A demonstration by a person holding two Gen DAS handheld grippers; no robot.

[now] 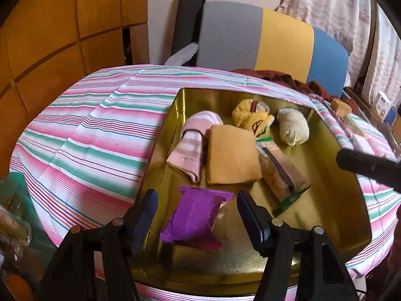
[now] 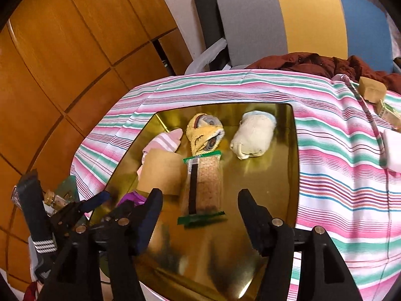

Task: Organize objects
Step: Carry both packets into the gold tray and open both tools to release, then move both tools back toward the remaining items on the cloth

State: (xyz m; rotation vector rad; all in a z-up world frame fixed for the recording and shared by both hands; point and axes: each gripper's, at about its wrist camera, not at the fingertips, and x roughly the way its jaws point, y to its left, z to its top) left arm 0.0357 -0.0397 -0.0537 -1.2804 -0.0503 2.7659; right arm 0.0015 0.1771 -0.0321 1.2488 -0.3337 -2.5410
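Observation:
A gold tin tray point(image 1: 325, 220) point(image 2: 270, 175) sits on the striped cloth. In it lie a pink striped sock point(image 1: 190, 140), a folded mustard cloth point(image 1: 231, 155), a yellow sock bundle point(image 1: 252, 116), a cream sock ball point(image 1: 293, 126), a cracker pack with green ends point(image 1: 280, 173) point(image 2: 203, 183) and a purple packet point(image 1: 198, 215). My left gripper point(image 1: 196, 212) is open, with the purple packet lying between its fingers. My right gripper point(image 2: 200, 210) is open over the near end of the cracker pack, holding nothing.
A striped cloth point(image 1: 82, 135) covers the table. A grey, yellow and blue chair back point(image 1: 270, 40) and a maroon garment point(image 2: 313, 62) stand behind. Small boxes point(image 2: 371, 89) lie at the right. Jars point(image 1: 12, 220) sit at the left edge. Wooden panels point(image 2: 62, 62) stand at the left.

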